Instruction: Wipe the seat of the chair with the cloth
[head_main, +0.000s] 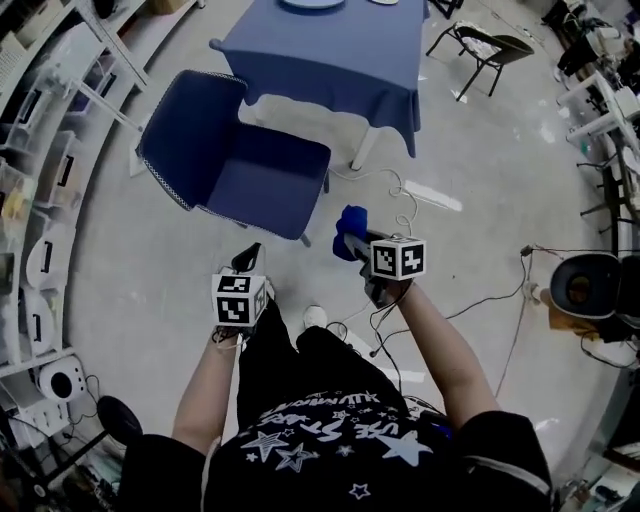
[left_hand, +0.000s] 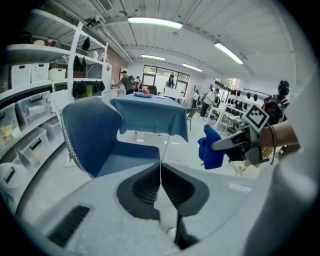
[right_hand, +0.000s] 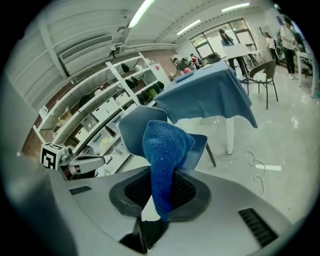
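The blue padded chair (head_main: 215, 150) stands on the floor ahead of me, left of centre, its seat (head_main: 268, 180) bare. My right gripper (head_main: 350, 240) is shut on a blue cloth (head_main: 349, 226), held in the air to the right of the seat's front corner. In the right gripper view the cloth (right_hand: 162, 152) stands up from between the shut jaws (right_hand: 162, 195), with the chair (right_hand: 132, 126) behind it. My left gripper (head_main: 248, 260) hangs in front of the seat, shut on nothing. The left gripper view shows its jaws (left_hand: 160, 172) closed, the chair (left_hand: 95, 135) and the cloth (left_hand: 210, 148).
A table with a blue tablecloth (head_main: 330, 50) stands just behind the chair. Shelving with bins (head_main: 45, 180) lines the left side. A cable (head_main: 395, 190) loops on the floor near the table leg. A folding chair (head_main: 490, 50) is at the far right.
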